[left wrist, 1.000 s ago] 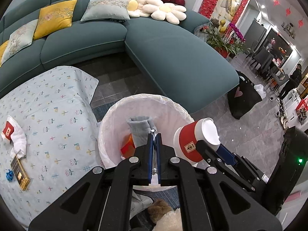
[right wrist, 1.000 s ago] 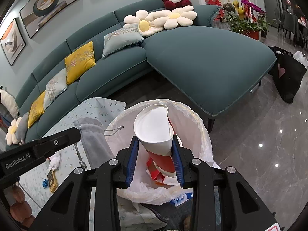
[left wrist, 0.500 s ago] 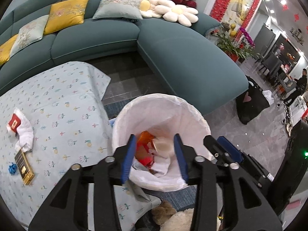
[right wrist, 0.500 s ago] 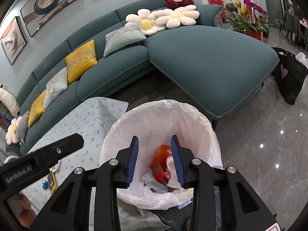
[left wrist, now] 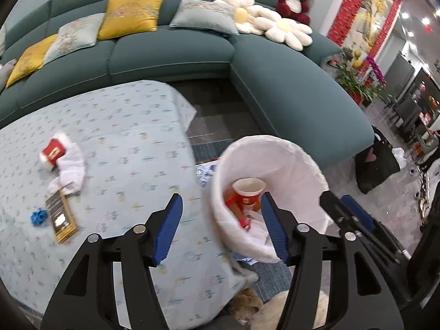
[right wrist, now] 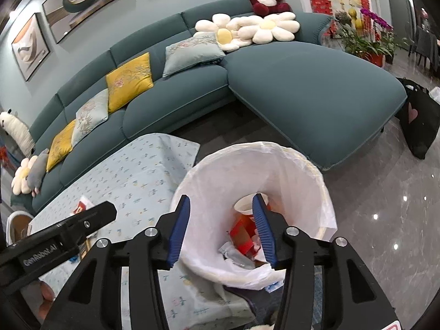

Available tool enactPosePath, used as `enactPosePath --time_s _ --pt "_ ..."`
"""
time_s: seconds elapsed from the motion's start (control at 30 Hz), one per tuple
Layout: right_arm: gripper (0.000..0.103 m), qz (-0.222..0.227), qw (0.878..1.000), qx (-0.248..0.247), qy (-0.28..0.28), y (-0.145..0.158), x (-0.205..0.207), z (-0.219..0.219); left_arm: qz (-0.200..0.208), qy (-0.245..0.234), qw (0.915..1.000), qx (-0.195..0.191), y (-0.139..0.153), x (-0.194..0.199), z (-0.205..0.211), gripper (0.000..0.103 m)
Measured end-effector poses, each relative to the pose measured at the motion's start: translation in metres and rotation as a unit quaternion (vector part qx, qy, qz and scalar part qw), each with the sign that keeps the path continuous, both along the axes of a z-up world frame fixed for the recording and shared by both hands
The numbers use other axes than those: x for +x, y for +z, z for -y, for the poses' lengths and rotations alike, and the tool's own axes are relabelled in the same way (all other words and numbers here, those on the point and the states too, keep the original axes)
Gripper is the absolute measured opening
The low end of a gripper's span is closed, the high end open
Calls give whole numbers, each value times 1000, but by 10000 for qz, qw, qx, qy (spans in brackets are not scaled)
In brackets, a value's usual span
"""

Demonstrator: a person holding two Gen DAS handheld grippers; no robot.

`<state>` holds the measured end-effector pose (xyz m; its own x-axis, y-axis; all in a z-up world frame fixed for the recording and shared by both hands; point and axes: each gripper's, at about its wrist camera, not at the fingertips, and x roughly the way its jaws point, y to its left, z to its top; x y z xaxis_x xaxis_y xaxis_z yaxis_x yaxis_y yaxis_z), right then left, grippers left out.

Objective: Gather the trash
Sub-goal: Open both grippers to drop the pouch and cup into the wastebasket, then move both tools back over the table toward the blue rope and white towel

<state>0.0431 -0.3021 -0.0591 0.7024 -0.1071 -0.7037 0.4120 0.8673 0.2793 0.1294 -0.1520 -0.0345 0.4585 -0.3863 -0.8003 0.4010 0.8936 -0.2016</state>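
Observation:
The bin with a white liner stands on the floor beside the cloth-covered table. A red and white paper cup lies in it on other rubbish, with a grey pouch lower down. My left gripper hangs over the table's edge and the bin's rim, jaws opening, nothing between them. My right gripper is over the bin, jaws opening and empty too. On the table lie a red packet, white tissue, a gold-black box and a blue scrap.
A teal corner sofa with cushions wraps behind the table and bin. A black bag sits on the glossy floor to the right. Something furry and beige lies on the blue rug below the bin.
Both grippers opened: the grey pouch left my left jaws and the paper cup left my right jaws, both now in the bin. The left gripper swung left toward the table.

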Motion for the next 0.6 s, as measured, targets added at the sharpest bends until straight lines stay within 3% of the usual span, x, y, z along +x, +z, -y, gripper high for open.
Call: enactPosePath --time_s 0.6 --pt "56 -137 9960 -343 813 18 -5 -106 45 1132 9936 29 0 -17 -136 66"
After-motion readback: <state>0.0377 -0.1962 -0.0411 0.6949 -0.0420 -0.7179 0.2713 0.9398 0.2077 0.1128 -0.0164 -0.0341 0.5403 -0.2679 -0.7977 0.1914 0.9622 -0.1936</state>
